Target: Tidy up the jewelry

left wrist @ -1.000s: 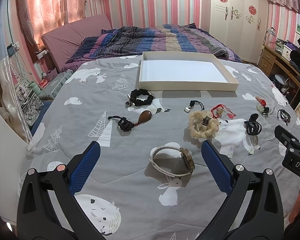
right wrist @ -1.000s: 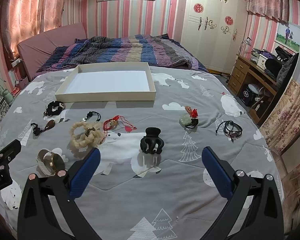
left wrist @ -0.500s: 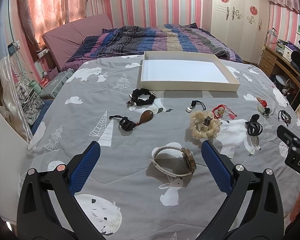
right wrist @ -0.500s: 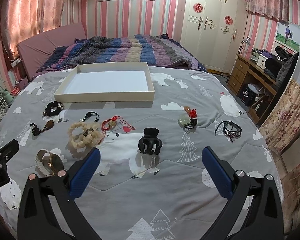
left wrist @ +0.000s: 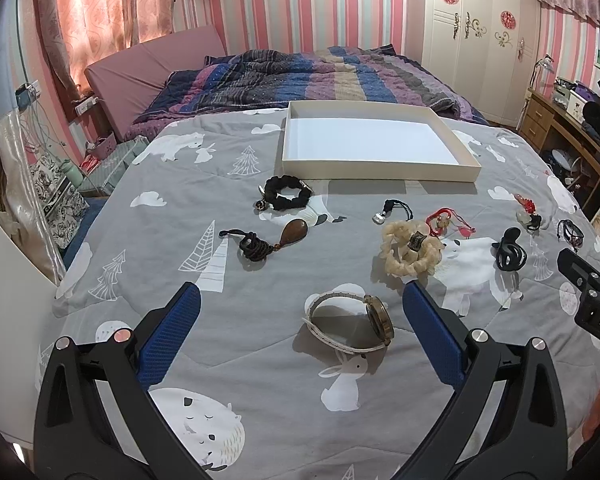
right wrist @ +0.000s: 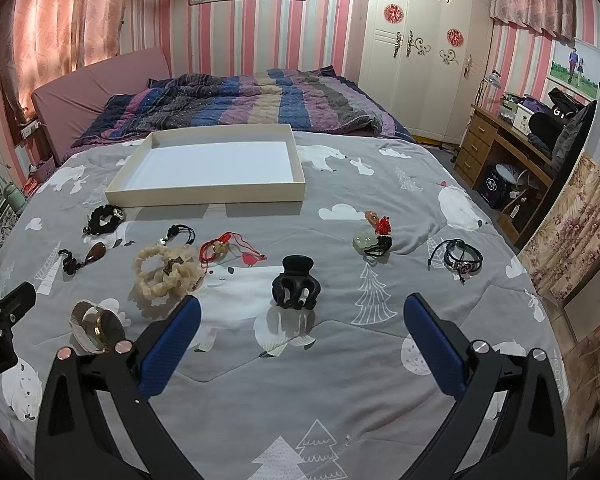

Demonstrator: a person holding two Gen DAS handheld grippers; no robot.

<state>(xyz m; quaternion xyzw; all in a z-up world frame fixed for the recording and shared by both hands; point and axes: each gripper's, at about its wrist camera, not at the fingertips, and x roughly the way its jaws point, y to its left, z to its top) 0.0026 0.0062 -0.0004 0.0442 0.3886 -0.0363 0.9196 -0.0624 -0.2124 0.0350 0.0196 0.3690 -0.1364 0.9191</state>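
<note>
Several jewelry pieces lie on a grey printed bedspread (left wrist: pixel 260 360). A white-strap watch (left wrist: pixel 354 326) lies just ahead of my open, empty left gripper (left wrist: pixel 300 312). Beyond it are a cream bead bracelet (left wrist: pixel 410 252), a brown pendant on a dark cord (left wrist: pixel 268 240), a black scrunchie (left wrist: pixel 286 192) and a red cord charm (left wrist: pixel 444 220). My right gripper (right wrist: pixel 302 320) is open and empty, just short of a black hair claw (right wrist: pixel 296 290). A jade and red charm (right wrist: pixel 374 236) and a black cord bracelet (right wrist: pixel 458 258) lie to its right. An empty white tray (right wrist: pixel 212 196) sits further back.
A striped quilt (left wrist: pixel 300 76) is bunched behind the tray. A wardrobe (right wrist: pixel 424 48) and wooden desk (right wrist: pixel 500 148) stand on the right. Bags and boxes (left wrist: pixel 60 196) crowd the floor on the left of the bed.
Both grippers have drifted slightly; the objects in each view have shifted a little. Nothing was picked up or moved.
</note>
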